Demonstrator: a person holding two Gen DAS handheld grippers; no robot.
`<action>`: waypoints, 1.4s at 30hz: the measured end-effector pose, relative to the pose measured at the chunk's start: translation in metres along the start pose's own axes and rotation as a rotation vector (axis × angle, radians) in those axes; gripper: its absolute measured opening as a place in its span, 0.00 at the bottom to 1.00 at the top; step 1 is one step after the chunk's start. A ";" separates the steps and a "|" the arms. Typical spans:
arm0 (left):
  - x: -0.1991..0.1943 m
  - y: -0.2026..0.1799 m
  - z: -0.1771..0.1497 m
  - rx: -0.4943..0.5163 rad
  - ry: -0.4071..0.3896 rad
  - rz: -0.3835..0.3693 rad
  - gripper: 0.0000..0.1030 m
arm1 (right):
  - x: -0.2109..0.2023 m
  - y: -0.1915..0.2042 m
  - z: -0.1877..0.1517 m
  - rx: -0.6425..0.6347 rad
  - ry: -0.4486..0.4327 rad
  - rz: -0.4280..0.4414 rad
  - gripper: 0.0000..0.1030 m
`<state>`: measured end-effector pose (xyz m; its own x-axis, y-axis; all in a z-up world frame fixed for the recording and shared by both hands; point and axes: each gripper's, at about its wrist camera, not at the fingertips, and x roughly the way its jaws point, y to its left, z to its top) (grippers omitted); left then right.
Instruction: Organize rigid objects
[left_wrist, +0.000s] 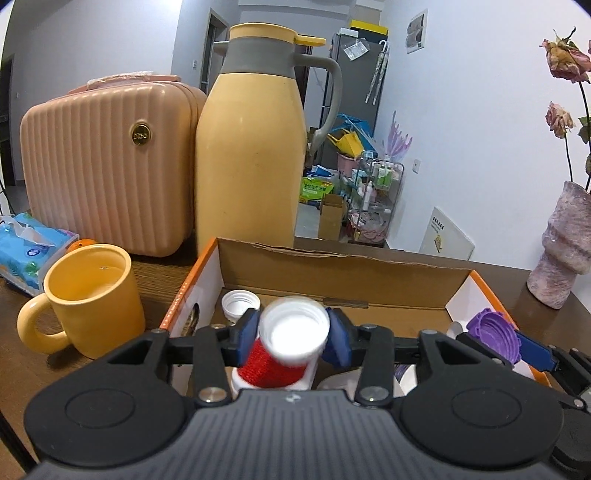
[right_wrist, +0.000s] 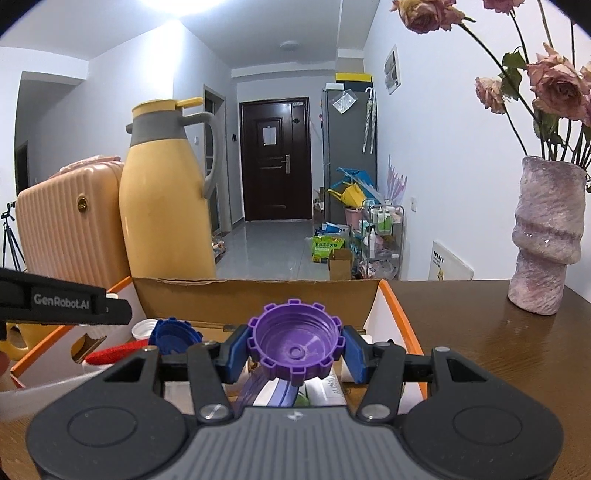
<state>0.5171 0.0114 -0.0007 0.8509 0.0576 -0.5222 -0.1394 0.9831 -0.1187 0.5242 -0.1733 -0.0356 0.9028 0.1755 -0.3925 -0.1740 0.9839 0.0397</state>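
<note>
Two rigid, light caps: left gripper (left_wrist: 292, 338) brackets the white cap (left_wrist: 294, 334), pads apparently loosened; right gripper (right_wrist: 295, 349) clamps the purple cap (right_wrist: 295, 343) across its ribbed rim.

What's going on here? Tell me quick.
A person is sorting small items into a cardboard box with two handheld grippers. The left gripper is over the box with a white bottle with a red label between its jaws; the bottle is blurred and looks to be dropping free. The right gripper clamps a purple cap above the box. Neither item is lying in the box yet.
</note>
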 end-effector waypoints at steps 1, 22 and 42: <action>-0.001 0.000 0.000 0.000 -0.003 -0.006 0.58 | 0.001 0.000 0.000 0.000 0.006 0.002 0.53; -0.041 0.008 0.000 -0.014 -0.129 0.033 1.00 | -0.024 -0.007 0.006 0.028 -0.039 -0.031 1.00; -0.179 0.031 -0.054 0.074 -0.254 0.007 1.00 | -0.177 0.008 -0.018 0.022 -0.177 0.015 1.00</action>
<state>0.3334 0.0226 0.0435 0.9513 0.0971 -0.2927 -0.1163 0.9920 -0.0490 0.3562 -0.1970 0.0180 0.9557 0.1910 -0.2239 -0.1808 0.9813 0.0655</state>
